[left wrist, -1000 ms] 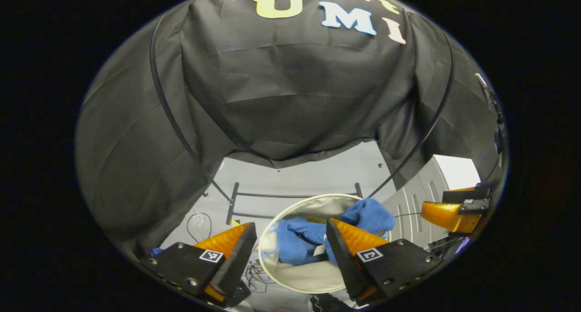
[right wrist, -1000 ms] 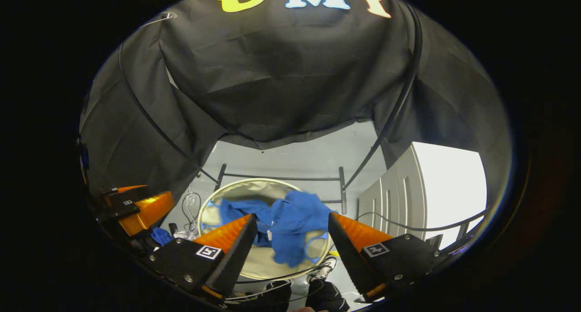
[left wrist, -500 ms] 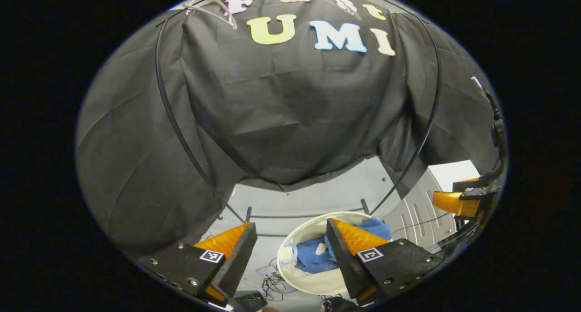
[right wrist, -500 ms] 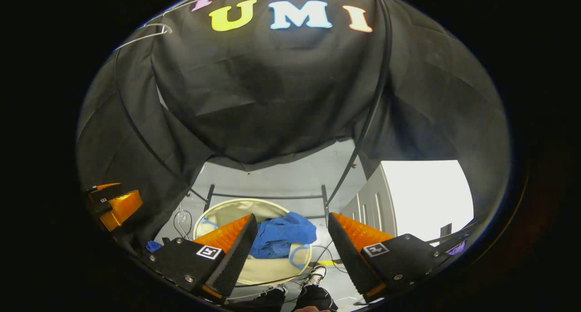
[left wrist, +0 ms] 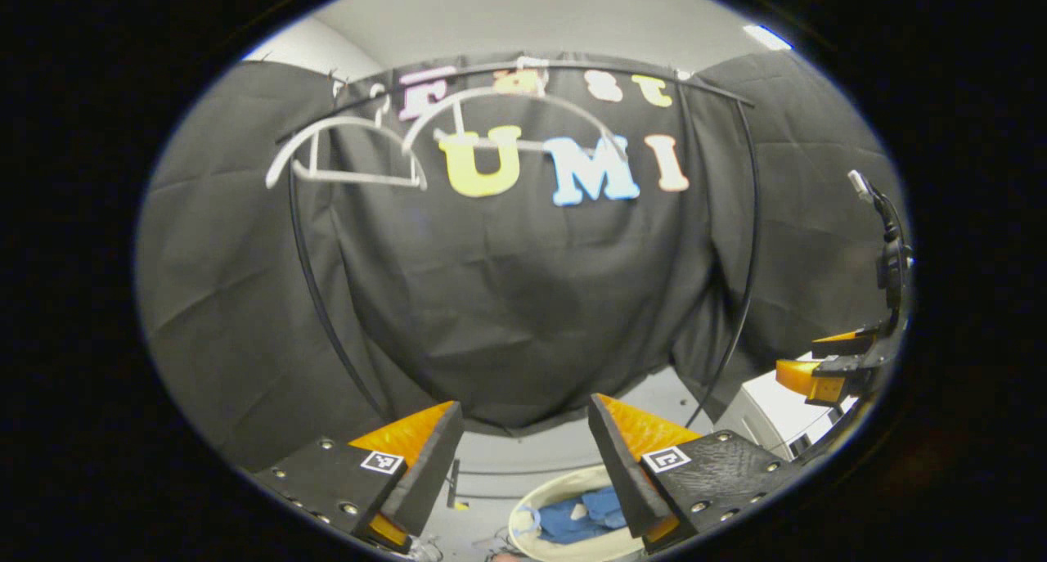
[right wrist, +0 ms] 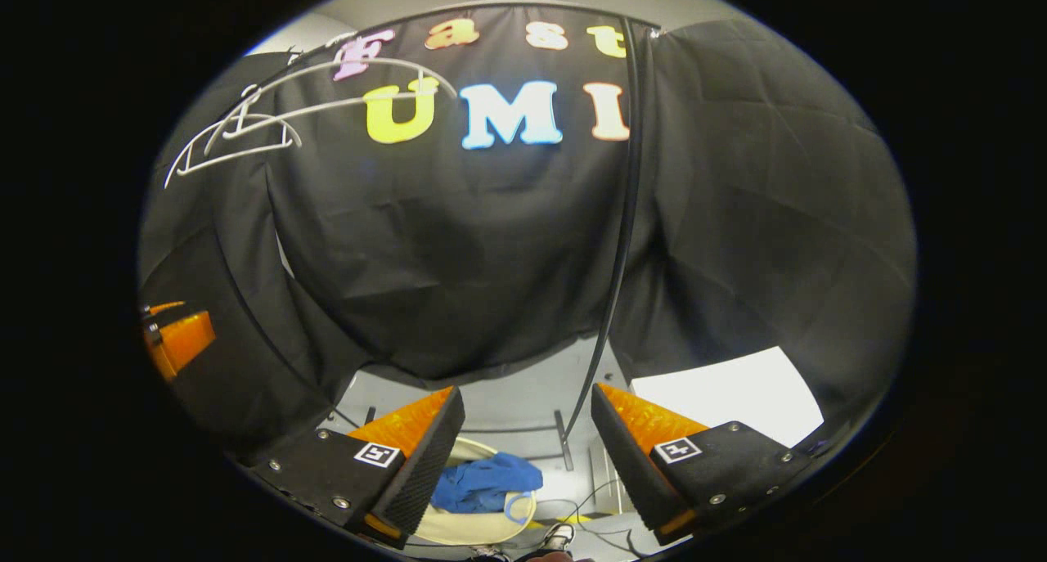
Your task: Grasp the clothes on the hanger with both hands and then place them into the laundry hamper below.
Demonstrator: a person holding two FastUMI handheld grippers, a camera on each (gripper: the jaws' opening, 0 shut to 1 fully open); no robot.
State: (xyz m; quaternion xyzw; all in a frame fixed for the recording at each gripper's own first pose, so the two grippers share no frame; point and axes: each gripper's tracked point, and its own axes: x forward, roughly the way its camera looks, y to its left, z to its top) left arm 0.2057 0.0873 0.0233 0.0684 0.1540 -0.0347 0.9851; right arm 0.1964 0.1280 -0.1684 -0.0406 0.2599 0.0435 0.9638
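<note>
Clothes (left wrist: 582, 515) are lying in the hamper (left wrist: 536, 505).
Both grippers (left wrist: 523, 456) (right wrist: 527, 456) are gaping empty, hamper low between the fingers.

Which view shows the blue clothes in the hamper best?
The right gripper view: the blue clothes lie heaped in the hamper, largely unobstructed. In the left gripper view they sit smaller at the bottom edge, partly hidden behind a finger.

Black rail (left wrist: 748, 243) on cloth wall; cables (right wrist: 572, 509) on grey floor (right wrist: 507, 402)
</note>
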